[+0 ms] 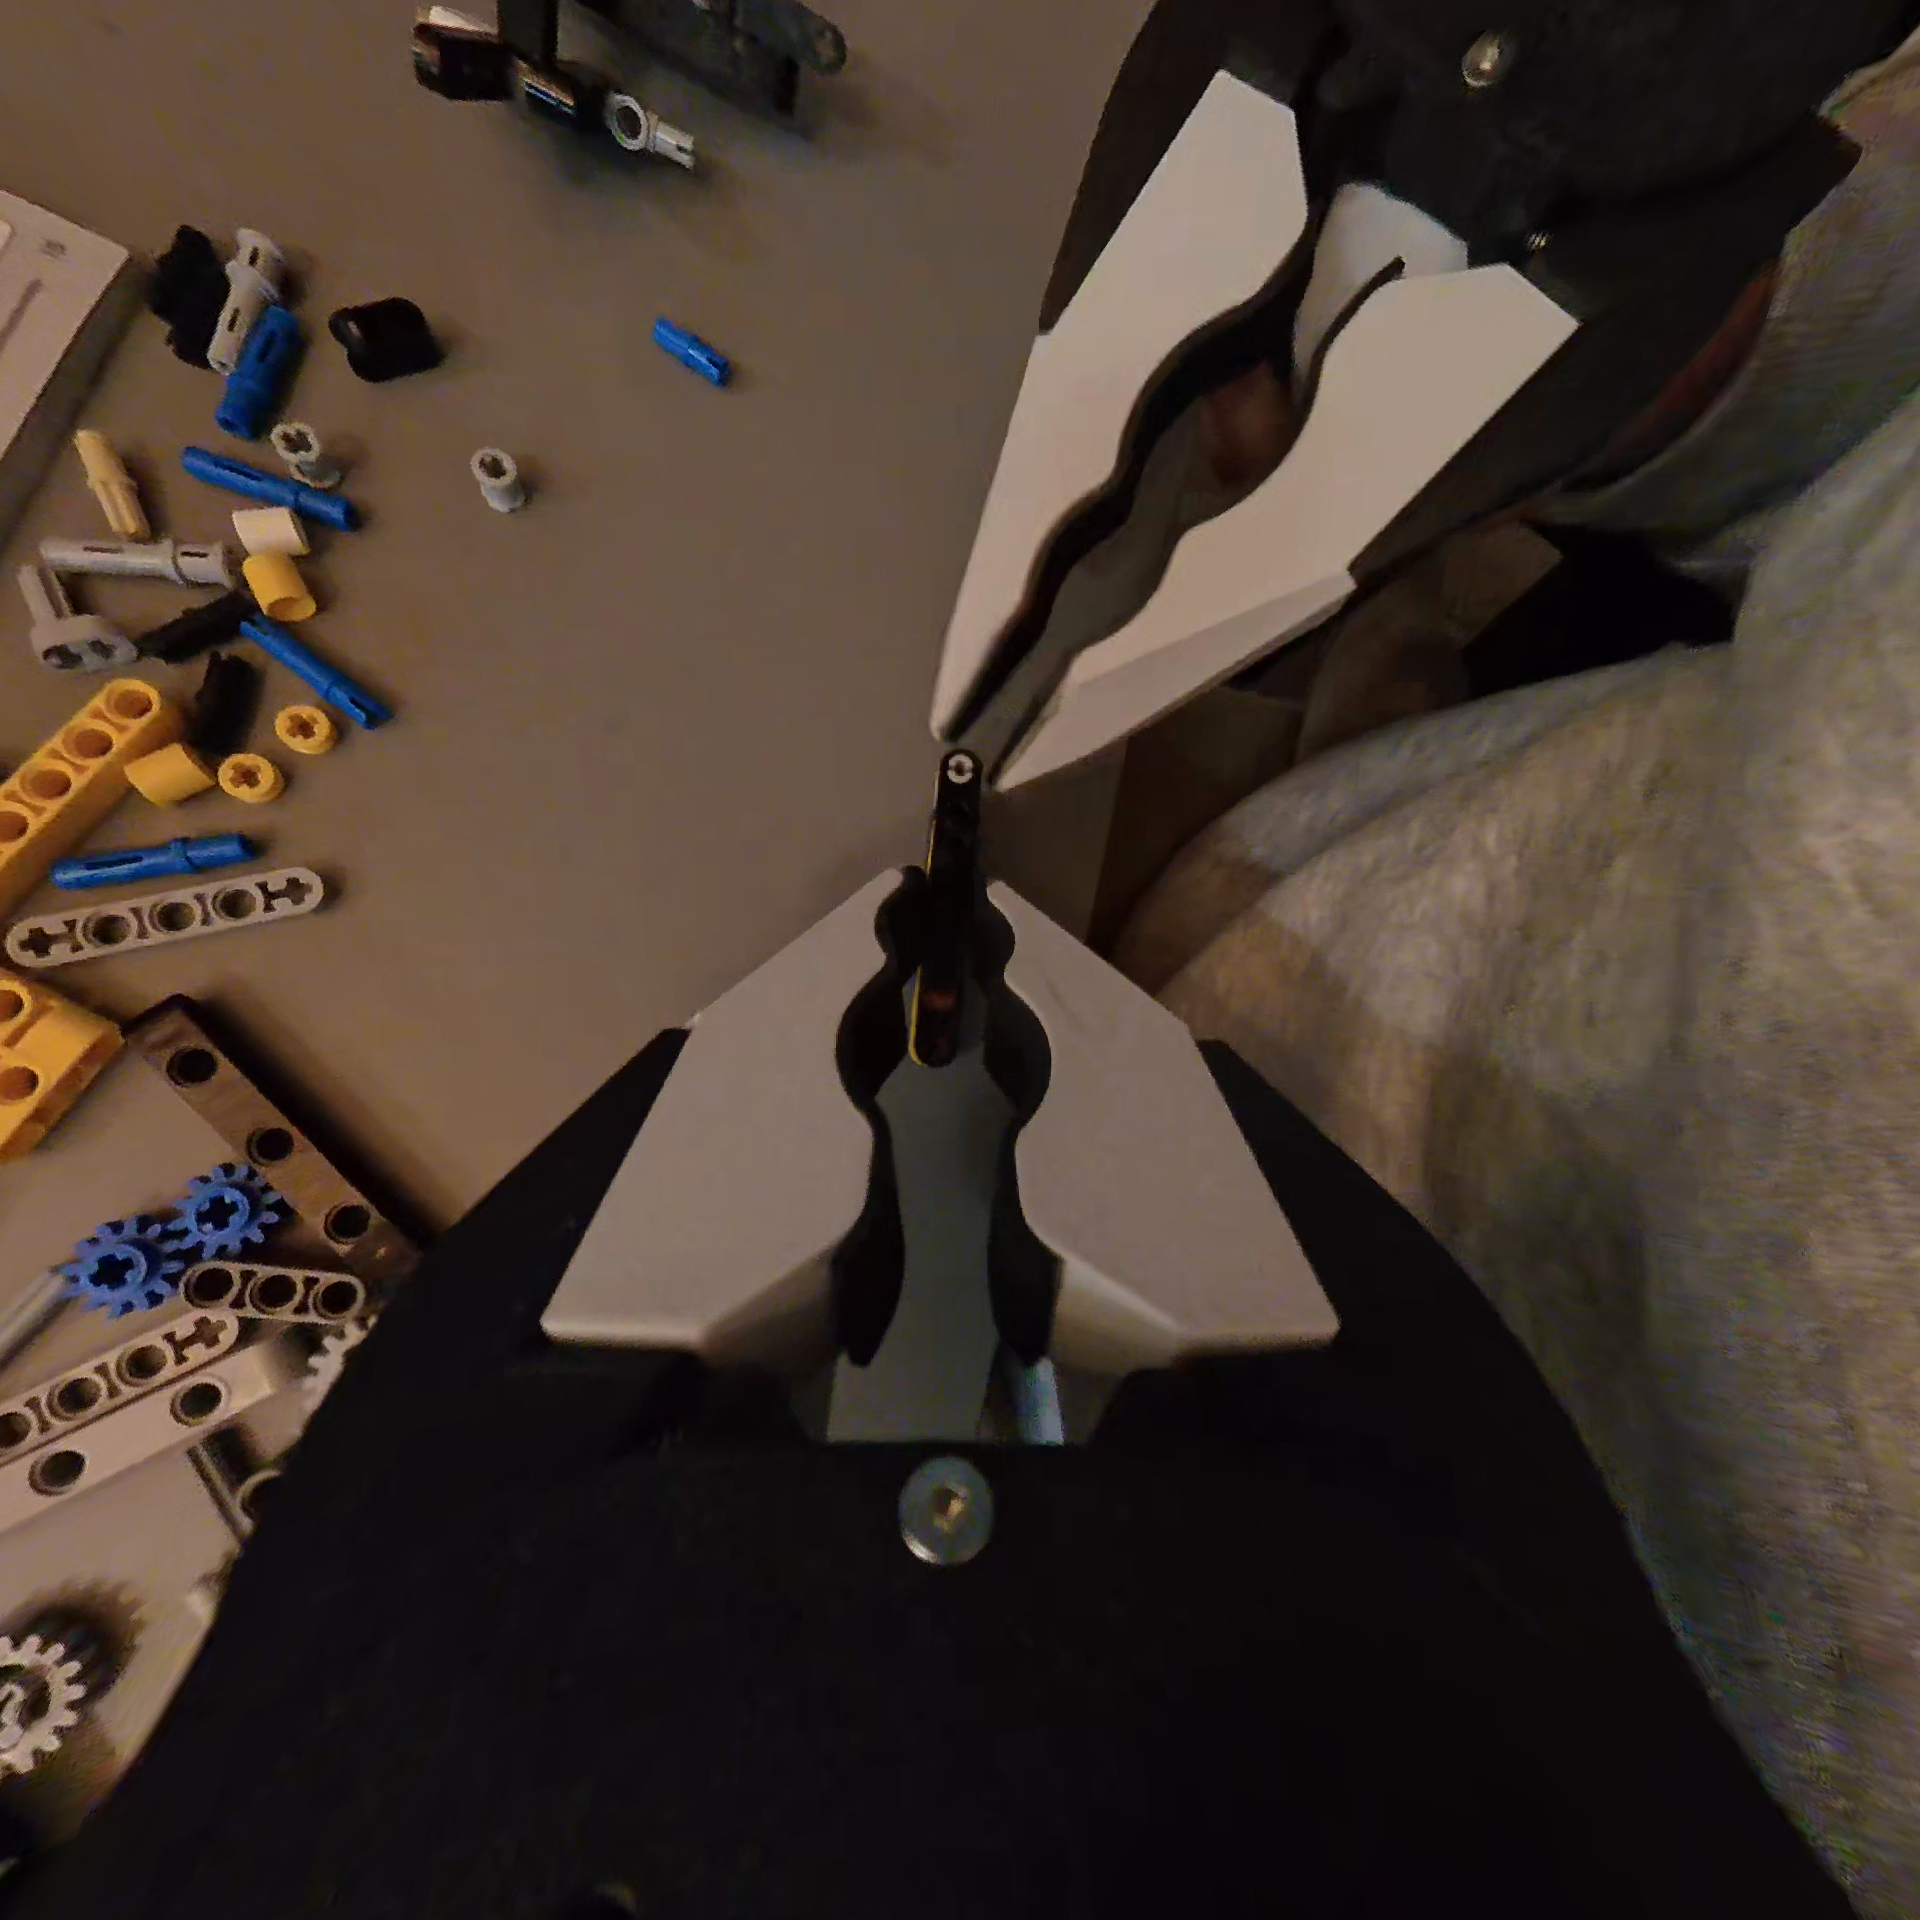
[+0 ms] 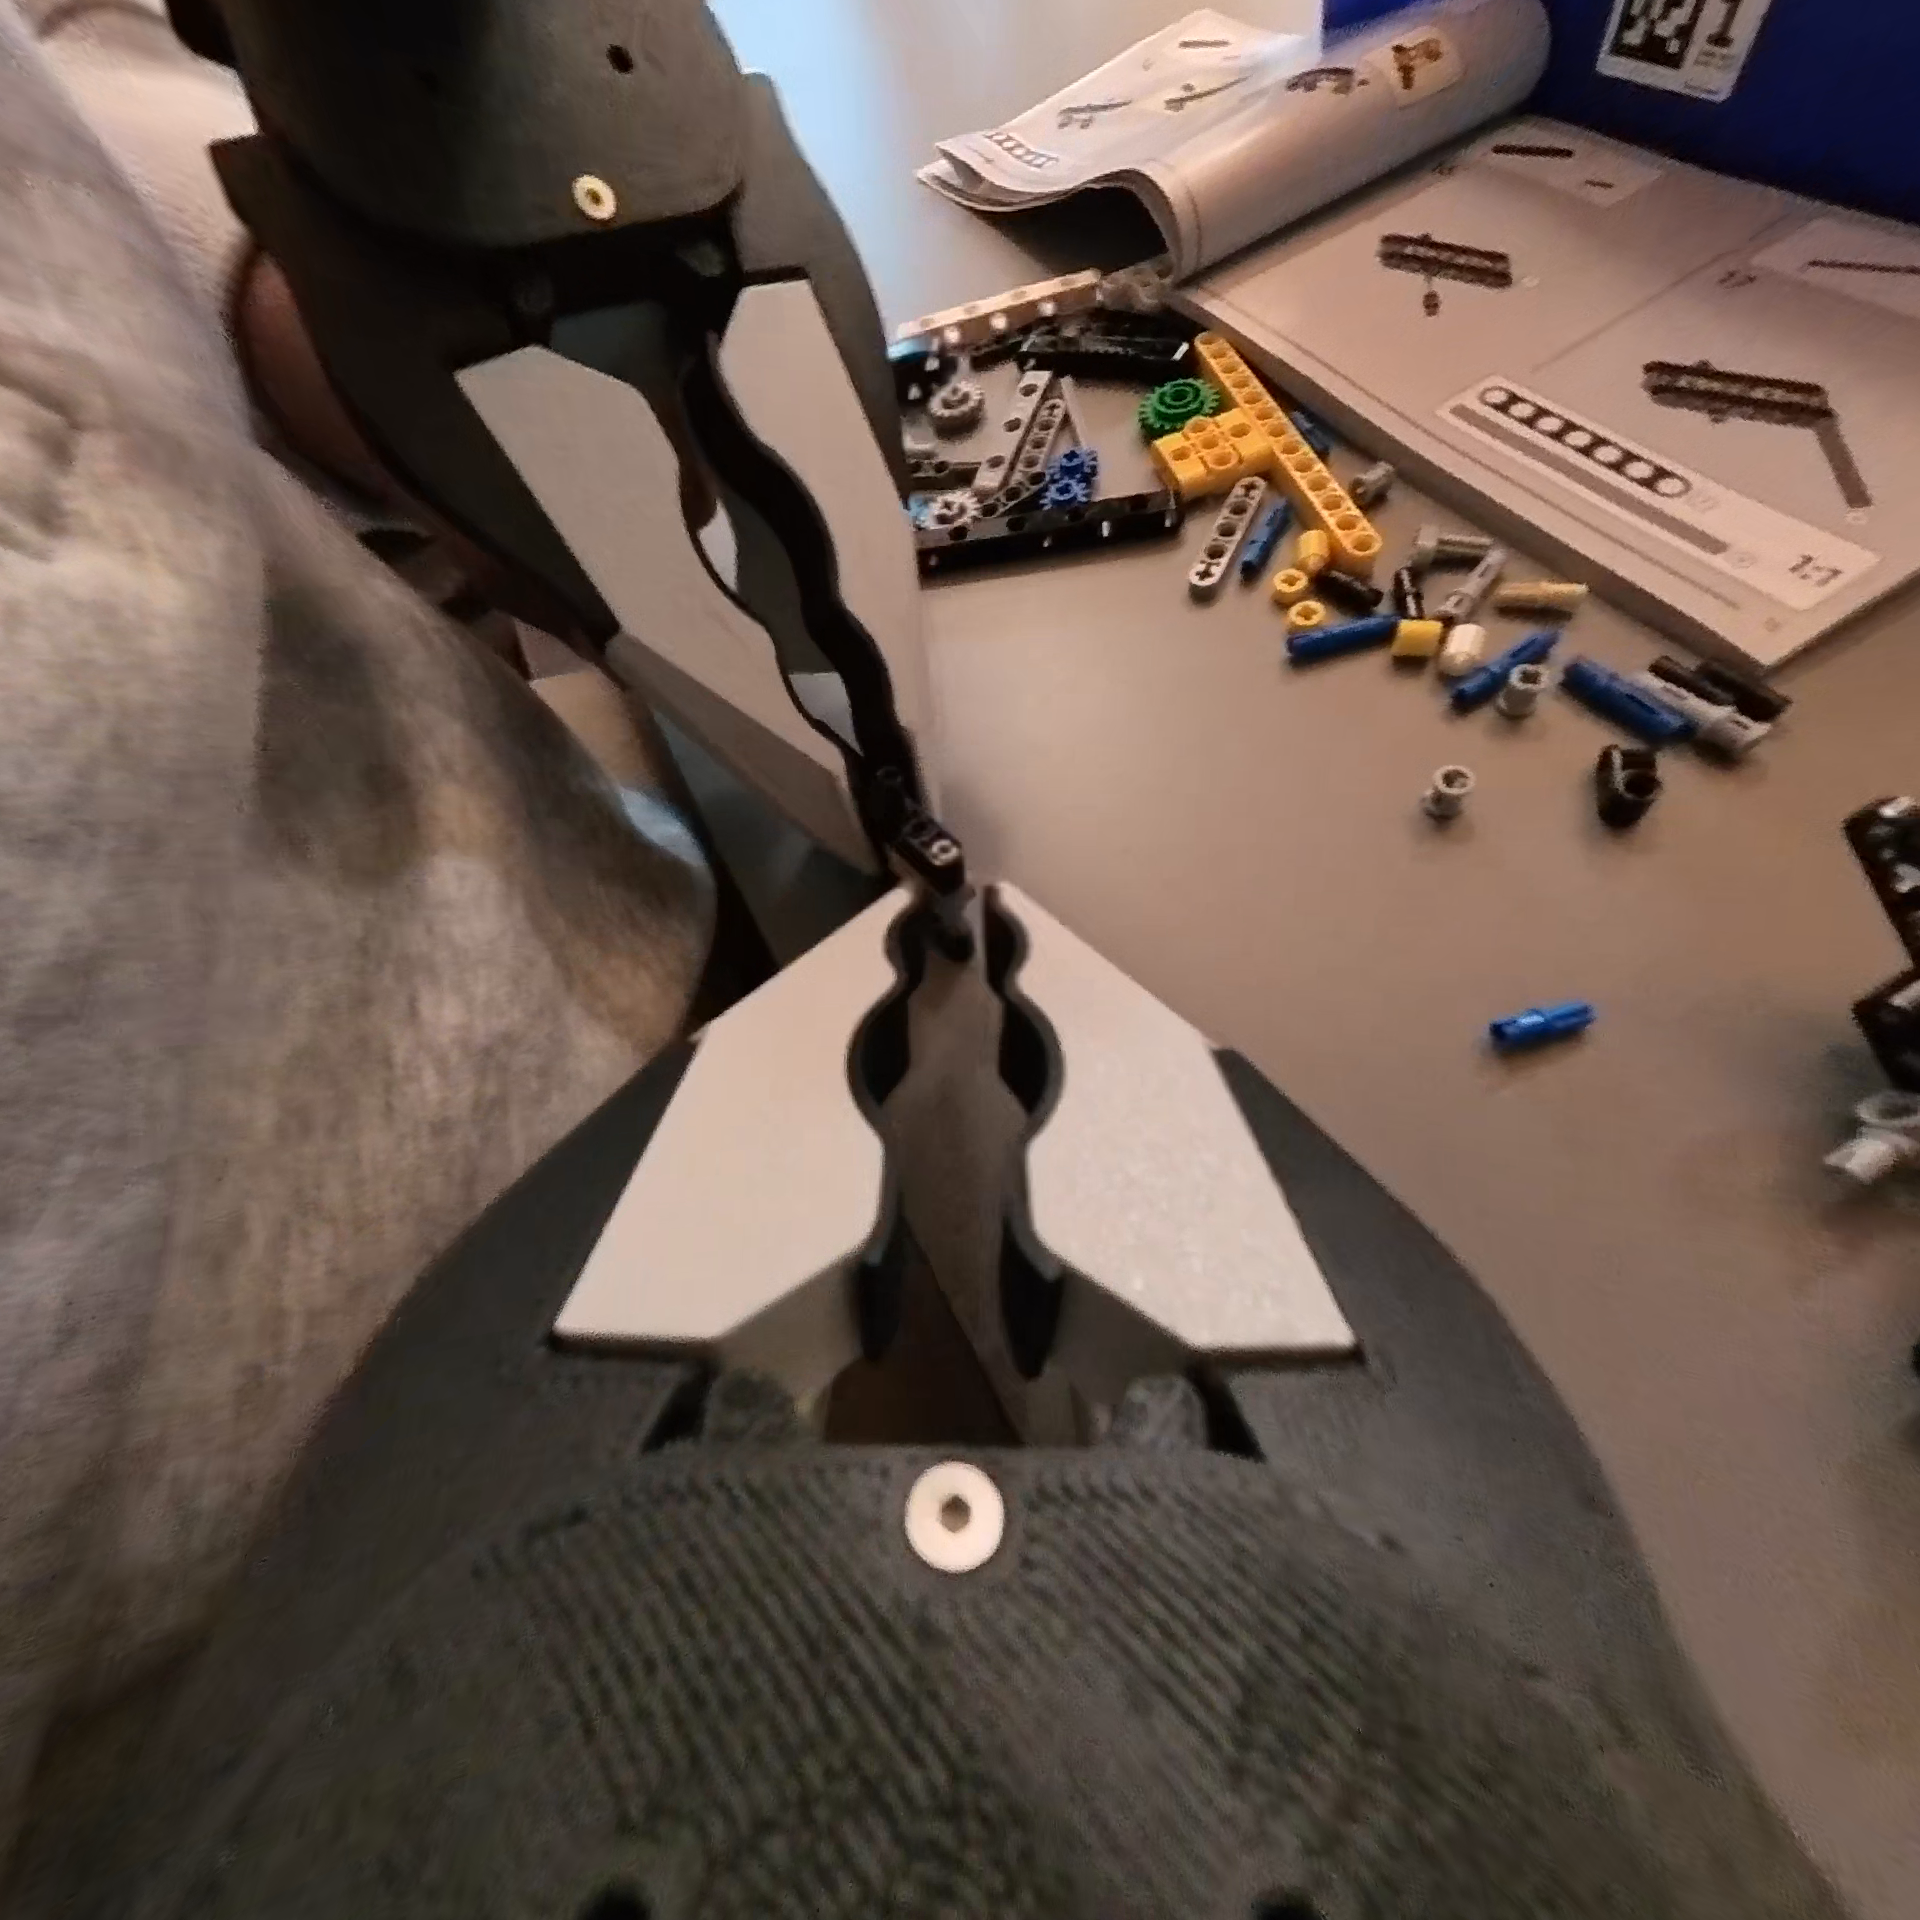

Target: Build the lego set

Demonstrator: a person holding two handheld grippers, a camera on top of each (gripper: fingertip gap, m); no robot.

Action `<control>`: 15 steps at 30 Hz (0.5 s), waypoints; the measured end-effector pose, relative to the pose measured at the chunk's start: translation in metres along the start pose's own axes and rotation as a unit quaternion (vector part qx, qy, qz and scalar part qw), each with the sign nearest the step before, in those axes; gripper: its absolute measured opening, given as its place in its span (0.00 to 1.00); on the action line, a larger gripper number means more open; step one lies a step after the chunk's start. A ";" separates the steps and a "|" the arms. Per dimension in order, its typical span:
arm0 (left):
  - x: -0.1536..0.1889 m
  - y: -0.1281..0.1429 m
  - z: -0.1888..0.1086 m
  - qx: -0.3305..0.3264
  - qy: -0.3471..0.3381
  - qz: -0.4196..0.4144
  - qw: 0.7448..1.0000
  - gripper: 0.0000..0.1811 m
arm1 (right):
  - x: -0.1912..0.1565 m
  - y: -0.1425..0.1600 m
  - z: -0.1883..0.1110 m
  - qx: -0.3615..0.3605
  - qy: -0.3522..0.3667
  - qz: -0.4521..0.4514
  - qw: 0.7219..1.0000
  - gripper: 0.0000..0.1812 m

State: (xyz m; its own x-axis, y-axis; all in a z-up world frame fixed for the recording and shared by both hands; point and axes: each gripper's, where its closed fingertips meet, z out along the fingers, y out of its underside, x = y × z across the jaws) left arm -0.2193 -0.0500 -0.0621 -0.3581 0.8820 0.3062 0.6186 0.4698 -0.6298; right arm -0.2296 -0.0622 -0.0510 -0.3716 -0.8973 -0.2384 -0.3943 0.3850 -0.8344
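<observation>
My left gripper is shut on a thin black beam that sticks out past its fingertips. The beam's end hole sits right at the tips of my right gripper, which reaches in from the upper right. In the right wrist view, my right gripper is shut on a small black pin. The pin's tip meets the end of the black beam, which my left gripper holds from the upper left. Both grippers are held above the table's near edge.
Loose parts lie on the grey table: blue pins, a yellow beam, grey beams, blue gears. A black-framed partial assembly and an open instruction booklet lie farther off. A person's grey clothing fills one side. My two grippers' fingertips are within a few centimetres of each other.
</observation>
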 end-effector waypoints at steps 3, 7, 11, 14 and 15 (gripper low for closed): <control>-0.002 -0.001 0.000 0.016 -0.003 -0.029 0.999 0.03 | 0.004 -0.004 -0.006 0.029 0.004 0.038 0.999 0.15; -0.008 -0.002 -0.003 0.046 0.004 -0.104 0.994 0.03 | 0.002 -0.006 -0.012 0.056 -0.002 0.085 0.995 0.19; -0.017 0.002 -0.010 0.081 0.008 -0.192 0.978 0.03 | -0.007 -0.001 -0.007 0.053 -0.003 0.103 0.993 0.21; -0.018 0.007 -0.014 0.093 -0.007 -0.214 0.972 0.03 | -0.015 0.002 -0.003 0.051 -0.007 0.111 0.992 0.22; -0.017 0.008 -0.016 0.091 -0.022 -0.203 0.975 0.03 | -0.018 0.002 -0.002 0.053 -0.008 0.112 0.992 0.22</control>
State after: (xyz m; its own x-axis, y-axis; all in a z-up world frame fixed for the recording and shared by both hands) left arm -0.1974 -0.0608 -0.0613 -0.5792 0.6210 0.5281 0.2865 0.7615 -0.5814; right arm -0.2257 -0.0451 -0.0471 -0.4262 -0.7956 -0.4305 -0.2132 0.5508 -0.8069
